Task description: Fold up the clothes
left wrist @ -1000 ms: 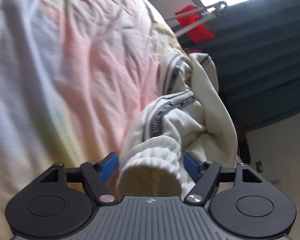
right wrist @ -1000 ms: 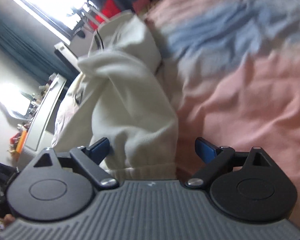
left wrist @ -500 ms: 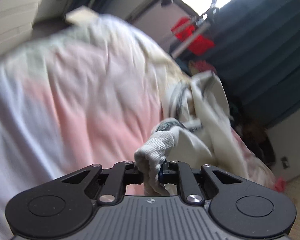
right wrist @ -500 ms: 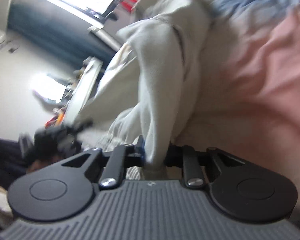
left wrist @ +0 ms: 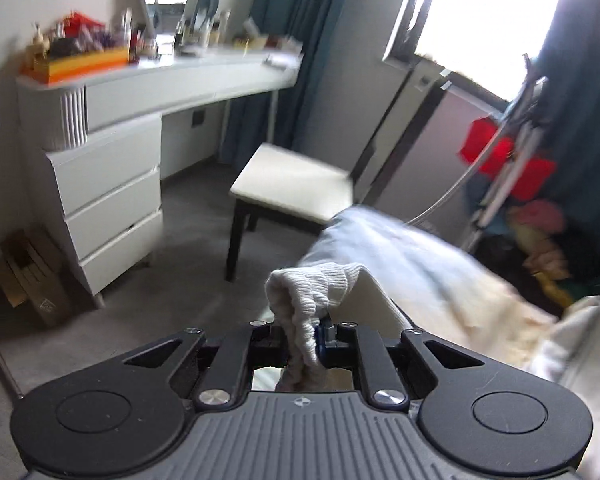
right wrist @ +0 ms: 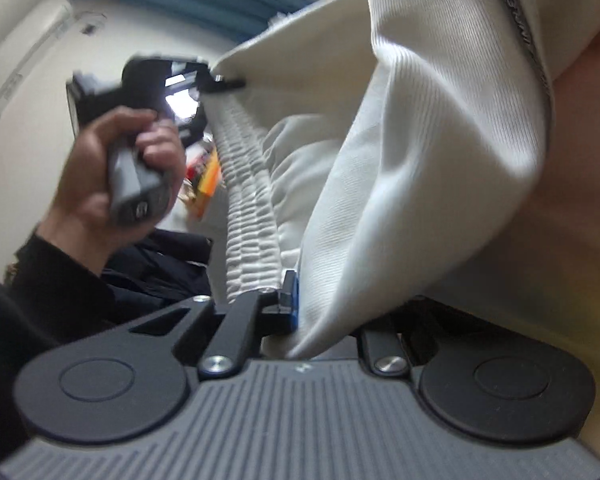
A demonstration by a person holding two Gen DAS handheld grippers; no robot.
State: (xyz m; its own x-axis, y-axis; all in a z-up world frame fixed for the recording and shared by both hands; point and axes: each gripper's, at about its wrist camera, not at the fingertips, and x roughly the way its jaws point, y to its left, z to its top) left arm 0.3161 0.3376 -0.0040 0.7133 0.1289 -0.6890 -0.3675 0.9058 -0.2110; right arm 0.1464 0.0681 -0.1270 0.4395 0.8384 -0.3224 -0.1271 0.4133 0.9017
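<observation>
A cream garment with a ribbed band hangs stretched between my two grippers. My left gripper is shut on a bunched ribbed end of it, held up past the bed's corner. My right gripper is closing, with a fold of the cream cloth pinched between its jaws; one blue pad shows against the cloth. In the right wrist view a hand holds the left gripper at the far end of the ribbed band. More cream cloth trails to the right.
A white dresser with drawers and a cluttered top stands at the left, with a cardboard box beside it. A cream stool stands on the grey floor. A drying rack with red clothes is by the window. A pink bed cover lies beside the garment.
Both grippers went from open around the garment to shut on it. Both have swung away from the bed surface, lifting the garment, and the ribbed band now stretches between them.
</observation>
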